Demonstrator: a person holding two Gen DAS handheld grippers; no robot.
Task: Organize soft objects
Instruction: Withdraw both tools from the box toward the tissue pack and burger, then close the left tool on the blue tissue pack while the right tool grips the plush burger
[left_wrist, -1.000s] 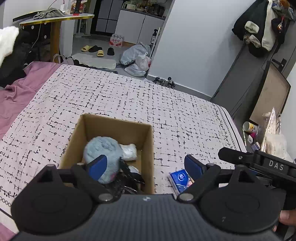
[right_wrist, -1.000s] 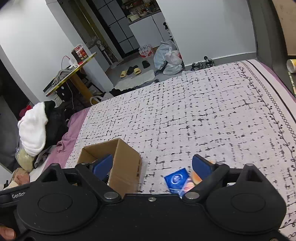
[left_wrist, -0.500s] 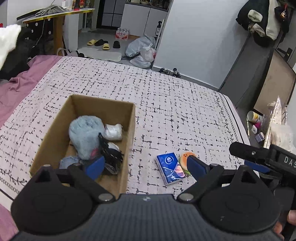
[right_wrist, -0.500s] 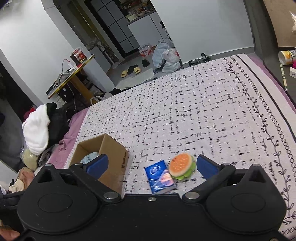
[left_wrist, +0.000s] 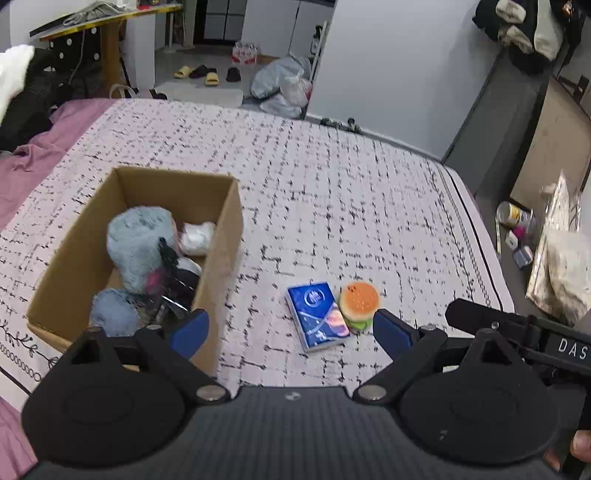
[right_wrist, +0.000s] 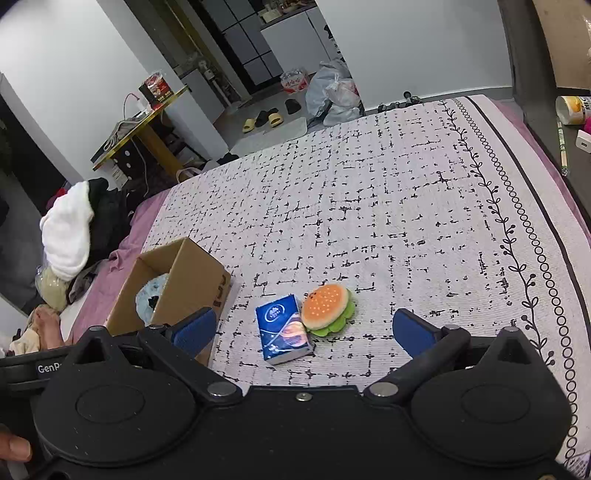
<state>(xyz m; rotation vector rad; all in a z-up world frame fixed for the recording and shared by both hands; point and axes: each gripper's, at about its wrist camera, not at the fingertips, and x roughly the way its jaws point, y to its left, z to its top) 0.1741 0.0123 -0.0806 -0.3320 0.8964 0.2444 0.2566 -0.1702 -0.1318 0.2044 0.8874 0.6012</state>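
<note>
While the burger plush (right_wrist: 327, 305) and the blue tissue pack (right_wrist: 283, 329) lie touching each other on the patterned bedspread (right_wrist: 406, 206), just right of the cardboard box (left_wrist: 218, 236), best to take one item at a time. Pick the plush first, perhaps: squashy, forgiving, likely to bulge out of a shallow pinch, so better to straddle its full width and close low around the bun. Worth coming in from the side away from the pack, or the near finger may nudge the pack along with it. Box already holding a grey-blue plush (left_wrist: 138, 243), a white bundle (left_wrist: 197, 236) and some dark items, with room left at the far end, so aim the drop there. Right gripper (right_wrist: 303, 330) held above the bed, tilted down, jaws spread wide and empty, both loose items sitting between its blue pads (right_wrist: 413, 328) in view. Left gripper (left_wrist: 291, 328) likewise gaping and holding nothing, poised over the box's near right corner, its left pad (left_wrist: 190, 328) in front of the box wall. Neither touching anything.
</note>
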